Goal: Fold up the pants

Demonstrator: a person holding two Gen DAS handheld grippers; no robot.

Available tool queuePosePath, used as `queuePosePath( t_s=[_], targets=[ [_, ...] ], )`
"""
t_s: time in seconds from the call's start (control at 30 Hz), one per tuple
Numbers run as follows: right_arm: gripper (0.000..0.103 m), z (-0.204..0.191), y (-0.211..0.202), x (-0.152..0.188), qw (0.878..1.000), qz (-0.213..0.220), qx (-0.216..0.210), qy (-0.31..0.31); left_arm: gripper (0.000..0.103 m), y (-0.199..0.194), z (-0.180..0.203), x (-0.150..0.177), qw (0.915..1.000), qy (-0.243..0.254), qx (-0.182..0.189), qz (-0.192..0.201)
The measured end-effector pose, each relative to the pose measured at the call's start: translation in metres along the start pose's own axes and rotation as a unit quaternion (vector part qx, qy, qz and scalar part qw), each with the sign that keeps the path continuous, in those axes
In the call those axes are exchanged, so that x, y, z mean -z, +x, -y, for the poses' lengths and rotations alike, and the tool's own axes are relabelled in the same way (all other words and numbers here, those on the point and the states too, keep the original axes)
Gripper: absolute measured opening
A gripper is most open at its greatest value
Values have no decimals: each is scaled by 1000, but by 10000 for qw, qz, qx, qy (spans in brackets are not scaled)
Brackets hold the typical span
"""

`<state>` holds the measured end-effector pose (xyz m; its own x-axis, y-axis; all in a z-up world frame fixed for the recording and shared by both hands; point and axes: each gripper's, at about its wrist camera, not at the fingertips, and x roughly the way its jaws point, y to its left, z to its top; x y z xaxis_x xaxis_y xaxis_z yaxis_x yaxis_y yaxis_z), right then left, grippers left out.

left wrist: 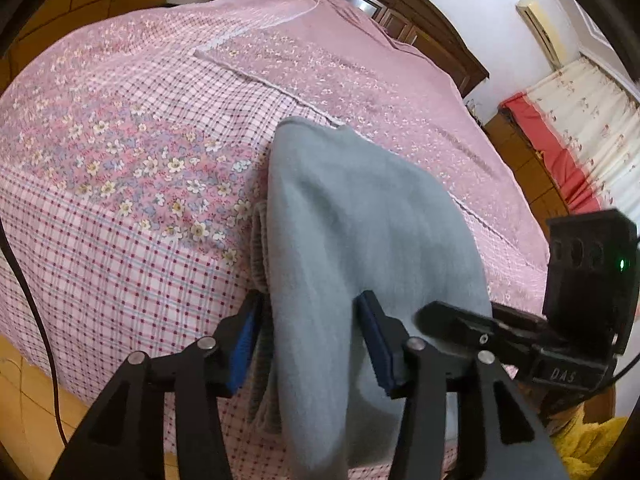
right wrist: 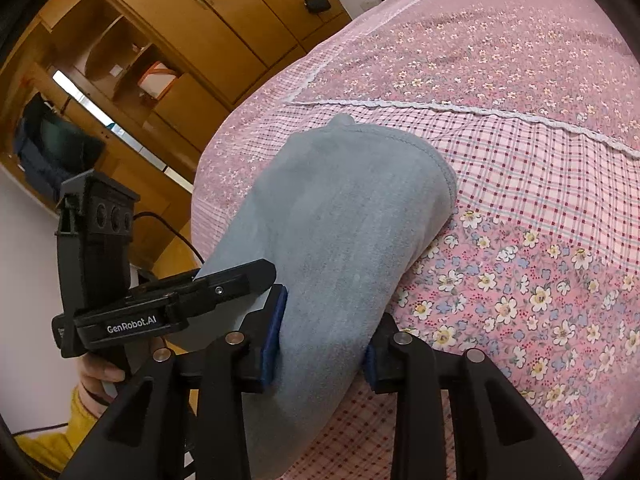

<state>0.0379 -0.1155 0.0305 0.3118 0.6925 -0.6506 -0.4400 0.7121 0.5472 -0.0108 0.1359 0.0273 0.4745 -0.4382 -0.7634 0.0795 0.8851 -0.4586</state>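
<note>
The grey pants (left wrist: pixel 360 240) are up off the pink floral bedspread (left wrist: pixel 120 152) here, a thick bundled fold draped forward between both tools, its far end reaching down toward the plaid patch of the cover. In the right wrist view the right gripper (right wrist: pixel 320 340) is clamped on the fabric, its 2 blue pads pressed into the cloth on either side. The left gripper (left wrist: pixel 310 344) straddles the same bundle, but a gap shows beside its left pad (left wrist: pixel 244 344), so the cloth sits between the jaws unpinched. That looks like the carry-over stage of a fold, the near end lifted toward the far end. Next up: lay the held edge down squarely on the lower layer, corners matched, before the right lets go.
</note>
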Motion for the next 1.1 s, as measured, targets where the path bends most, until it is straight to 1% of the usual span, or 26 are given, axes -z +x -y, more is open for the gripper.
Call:
queuePosePath(
  t_s=[0.07, 0.1, 0.13, 0.17, 0.23, 0.33, 0.4, 0.53, 0.73, 0.93, 1.1],
  targets=[
    [33, -2, -1, -1, 10000, 33, -37, -42, 51, 0, -1, 2, 10000, -59, 65, 42],
    [32, -3, -3, 0, 9999, 63, -65, -78, 48, -1, 0, 3, 9999, -72, 92, 79],
    [31, -6, -5, 4, 9999, 94, -87, -103, 43, -3, 1, 4, 9998, -87, 159, 118],
    [31, -7, -8, 3, 9998, 122, -123, -122, 42, -1, 1, 2, 9997, -109, 149, 151],
    [30, -9, -14, 3, 9995, 168, -241, -116, 35, -10, 5, 6, 9996, -79, 115, 239],
    [29, -7, -26, 1, 9990, 263, -348, -113, 31, -23, 9, 10, 9993, -70, 152, 346],
    [29, -8, -37, -1, 9985, 351, -397, -139, 30, -32, 11, 11, 9989, -93, 254, 388],
    [29, -7, -64, -5, 9976, 558, -327, -262, 30, -41, 29, 13, 9981, -1, 419, 454],
    [29, 13, -110, -6, 9966, 772, -196, -229, 30, -37, 80, 6, 9960, 302, 686, 479],
    [29, 50, -158, -4, 9958, 903, 41, -142, 30, -12, 137, -1, 9920, 710, 986, 343],
    [29, 81, -190, -4, 9940, 1061, 217, -128, 30, 12, 178, -7, 9881, 986, 1156, 255]
  ],
)
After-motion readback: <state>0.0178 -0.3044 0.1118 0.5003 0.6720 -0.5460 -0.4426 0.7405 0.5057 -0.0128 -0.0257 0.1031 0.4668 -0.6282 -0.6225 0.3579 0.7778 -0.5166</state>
